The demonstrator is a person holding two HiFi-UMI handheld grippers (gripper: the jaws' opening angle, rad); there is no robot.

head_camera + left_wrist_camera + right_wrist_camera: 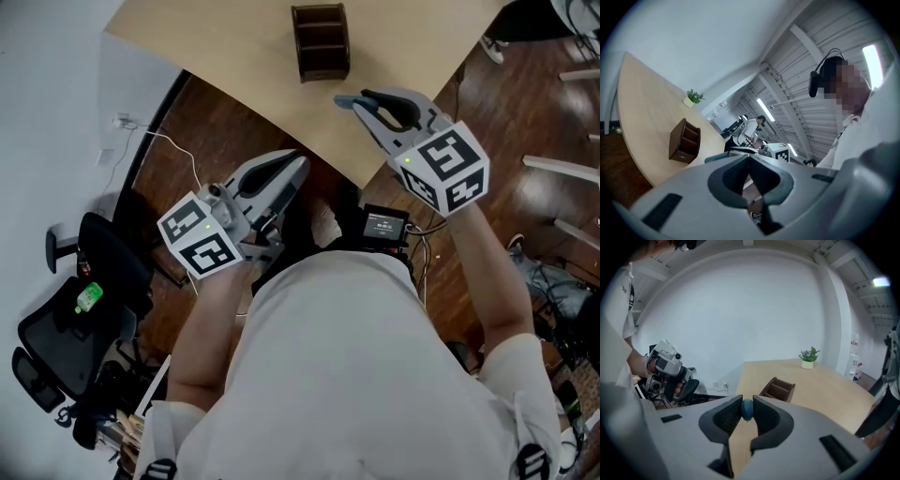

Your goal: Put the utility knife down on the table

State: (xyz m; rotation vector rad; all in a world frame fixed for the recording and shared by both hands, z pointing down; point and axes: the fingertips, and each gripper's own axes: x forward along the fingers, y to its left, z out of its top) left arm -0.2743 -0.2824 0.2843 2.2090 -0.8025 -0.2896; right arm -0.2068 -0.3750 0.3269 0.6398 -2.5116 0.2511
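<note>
Inspector: Right gripper (361,97), condition?

Recorder: Jaws set narrow and clamped on the utility knife (746,409). The right gripper view shows the knife's blue body end-on, pinched between the two ribbed pads near their tips.

Inspector: Location of the knife?

Recorder: Off the surface. It is held in the air above the near edge of the pale wooden table (234,56), with the gripper angled down toward the top. Knife and table are apart.

Inspector: Left gripper (749,158)?

Recorder: Jaws together, tips meeting, nothing between them. In the head view it sits lower and to the left, over the dark wood floor (216,122), short of the table edge.

Inspector: Other items on the table?

Recorder: One dark brown desk organiser (321,42) with open compartments stands beyond the right gripper, apart from it. A small potted plant (808,357) in a white pot stands at the far end. Whether the knife blade is extended cannot be told.
</note>
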